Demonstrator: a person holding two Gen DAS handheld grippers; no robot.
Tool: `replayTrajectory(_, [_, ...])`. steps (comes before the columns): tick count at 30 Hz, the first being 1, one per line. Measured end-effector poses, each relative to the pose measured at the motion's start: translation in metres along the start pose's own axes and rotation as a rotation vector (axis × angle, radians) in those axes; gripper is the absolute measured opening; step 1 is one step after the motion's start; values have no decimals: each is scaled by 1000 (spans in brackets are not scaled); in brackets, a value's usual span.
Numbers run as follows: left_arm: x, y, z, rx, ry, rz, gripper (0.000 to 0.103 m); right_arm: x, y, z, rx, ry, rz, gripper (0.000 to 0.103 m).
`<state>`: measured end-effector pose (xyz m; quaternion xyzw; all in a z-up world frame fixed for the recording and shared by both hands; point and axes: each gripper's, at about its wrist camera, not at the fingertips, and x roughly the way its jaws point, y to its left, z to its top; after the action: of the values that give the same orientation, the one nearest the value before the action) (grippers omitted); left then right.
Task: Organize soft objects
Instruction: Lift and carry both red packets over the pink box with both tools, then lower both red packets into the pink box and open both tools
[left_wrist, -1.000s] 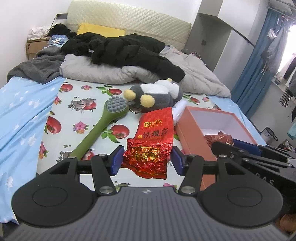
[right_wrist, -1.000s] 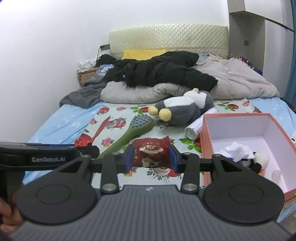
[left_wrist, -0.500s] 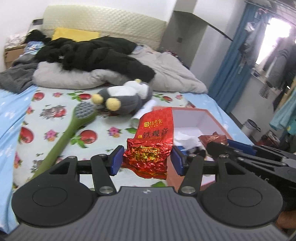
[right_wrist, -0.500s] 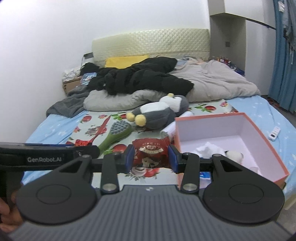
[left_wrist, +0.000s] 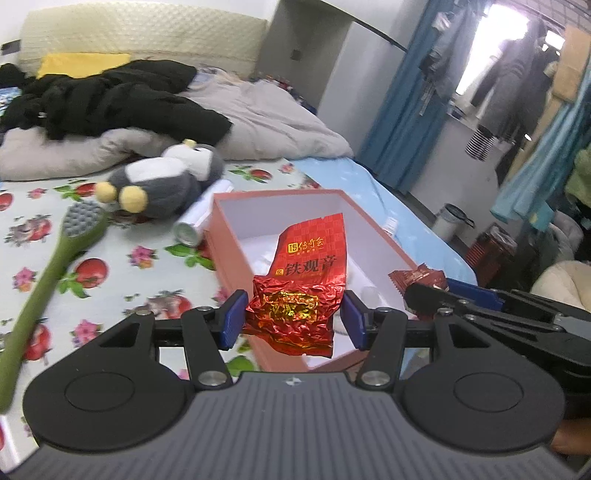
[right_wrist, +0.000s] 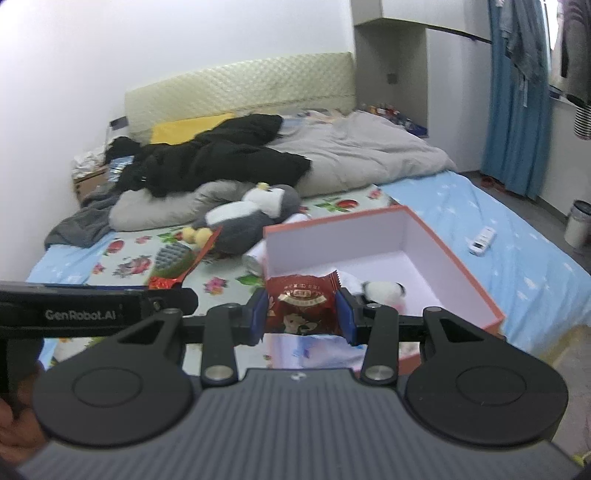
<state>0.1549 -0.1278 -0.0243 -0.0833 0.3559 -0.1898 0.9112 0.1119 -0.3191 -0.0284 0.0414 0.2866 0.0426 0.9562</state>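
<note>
Looking through the left wrist view, your left gripper (left_wrist: 293, 319) pinches the tea pouch (left_wrist: 301, 291), which a second ago hung over the bedsheet beside the box (left_wrist: 225, 243) and now hangs over it, long axis pointing away from you

In the right wrist view, your right gripper (right_wrist: 303, 314) clamps the snack packet (right_wrist: 303, 308), now at the box's near edge, so release is probably close

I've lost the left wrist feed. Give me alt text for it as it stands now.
The left gripper holds a crinkled red tea packet over the near end of an open orange box on a flower-print bed. The right gripper, at right, holds a dark red sachet at the box's edge. Left of the box lie a plush penguin, a silver can and a green brush.
</note>
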Motion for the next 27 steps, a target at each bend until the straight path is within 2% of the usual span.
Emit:
replayTrajectory(6, [36,-18,-2,22,59,-57,61,22,-20,-6,35,46,-23,44])
replayTrajectory(14, [106,-21,3,45,164,-64,61,72,-46,-10,80,121,-49,44])
replayTrajectory(21, [165,-16,18,28,226,-54,61,123,-65,-4,86,187,-44,45])
replayTrajectory(27, [219,-18,30,53,286,-48,61,169,-89,-6,115,250,-43,45])
